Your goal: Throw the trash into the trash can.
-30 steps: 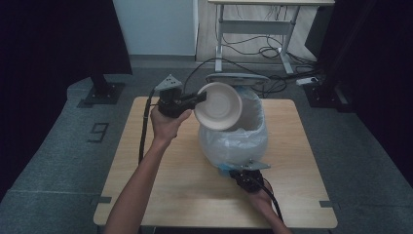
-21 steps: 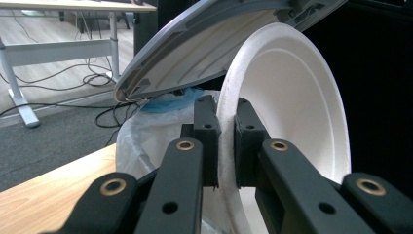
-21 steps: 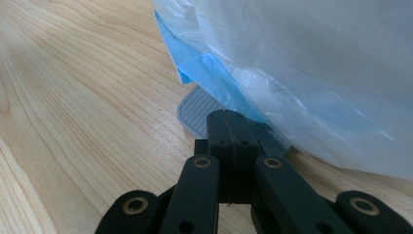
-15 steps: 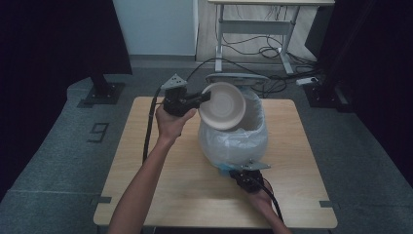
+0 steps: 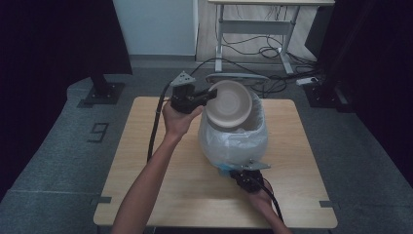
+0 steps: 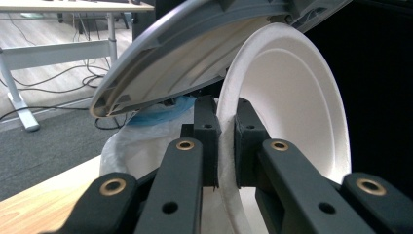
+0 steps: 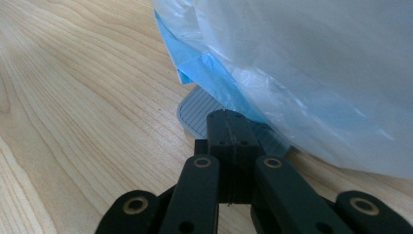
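A white paper plate (image 5: 229, 103) stands on edge over the mouth of a bin lined with a clear plastic bag (image 5: 234, 141). My left gripper (image 5: 210, 94) is shut on the plate's rim; in the left gripper view both pads pinch the plate (image 6: 292, 97) at its near edge, left gripper (image 6: 225, 122). The bin's grey lid (image 6: 185, 53) stands raised behind it. My right gripper (image 7: 228, 117) is shut, nothing between its jaws, tips down on the grey ribbed pedal (image 7: 195, 114) at the bin's foot, right gripper (image 5: 238, 171).
The bin stands mid-table on a light wooden table (image 5: 146, 161). A blue liner edge (image 7: 204, 68) shows under the clear bag (image 7: 302, 73). Beyond the table are a desk frame and floor cables (image 5: 253, 48). Dark curtains hang at both sides.
My left hand has carried the plate a little to the right, further over the bin's opening. The right gripper has stayed on the pedal.
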